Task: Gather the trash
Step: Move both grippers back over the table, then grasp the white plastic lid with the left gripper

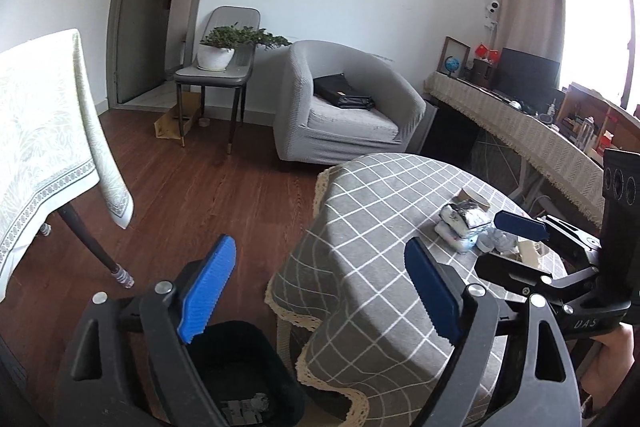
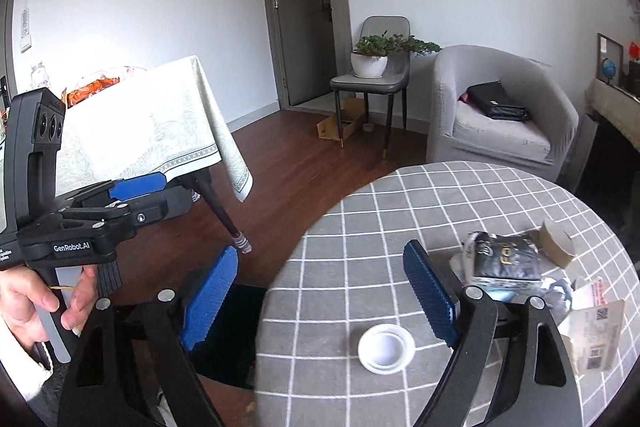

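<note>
Now both grippers are spread wide and hold nothing. The left gripper (image 1: 320, 291) hangs over the black bin (image 1: 240, 375) on the floor, beside the table (image 1: 360, 227). The right gripper (image 2: 320, 295) is above the table edge, near the white lid (image 2: 386, 348). More trash (image 2: 504, 259) sits in a pile further right. I think the lid is next: come down straight, put one finger on each side of its rim, then squeeze gently.
</note>
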Tool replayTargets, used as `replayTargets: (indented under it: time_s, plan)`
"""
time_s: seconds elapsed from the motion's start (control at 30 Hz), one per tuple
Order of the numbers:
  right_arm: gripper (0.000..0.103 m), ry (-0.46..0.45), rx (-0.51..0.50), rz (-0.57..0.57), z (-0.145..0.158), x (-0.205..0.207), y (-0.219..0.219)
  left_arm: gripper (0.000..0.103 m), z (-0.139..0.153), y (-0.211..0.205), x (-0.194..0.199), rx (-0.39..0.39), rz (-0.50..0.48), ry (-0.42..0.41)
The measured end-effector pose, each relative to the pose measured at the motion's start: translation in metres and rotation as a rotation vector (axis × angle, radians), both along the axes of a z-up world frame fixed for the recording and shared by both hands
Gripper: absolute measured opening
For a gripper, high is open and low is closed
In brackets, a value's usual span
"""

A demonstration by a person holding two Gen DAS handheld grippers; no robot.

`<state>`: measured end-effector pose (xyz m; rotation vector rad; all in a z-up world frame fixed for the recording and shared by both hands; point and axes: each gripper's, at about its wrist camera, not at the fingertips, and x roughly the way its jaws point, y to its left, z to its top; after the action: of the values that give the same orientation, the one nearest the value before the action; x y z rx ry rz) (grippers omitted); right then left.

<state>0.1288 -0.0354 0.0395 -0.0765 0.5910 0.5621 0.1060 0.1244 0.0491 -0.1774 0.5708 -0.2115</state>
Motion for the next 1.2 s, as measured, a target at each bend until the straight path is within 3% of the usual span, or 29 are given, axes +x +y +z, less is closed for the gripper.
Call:
replayTargets:
  time_s: [0.27,0.53,0.83,1.2]
  plan:
    - [0.088,-0.006,0.021,-0.103,0.004,-0.008,-0.066,0.09,-0.008,-0.049,0.004,-0.011,-0.095,0.018]
    - [0.088,0.004,0.062,-0.196,0.005,-0.017,-0.126,0.09,-0.014,-0.093,0.003,0.026,-0.182,0.011]
    - [0.088,0.039,0.06,-0.245,-0.004,-0.019,-0.156,0.089,-0.035,-0.13,0.01,0.101,-0.218,0.064]
    - [0.087,0.121,0.125,-0.279,-0.023,-0.015,-0.196,0.082,-0.059,-0.156,0.023,0.162,-0.238,0.129]
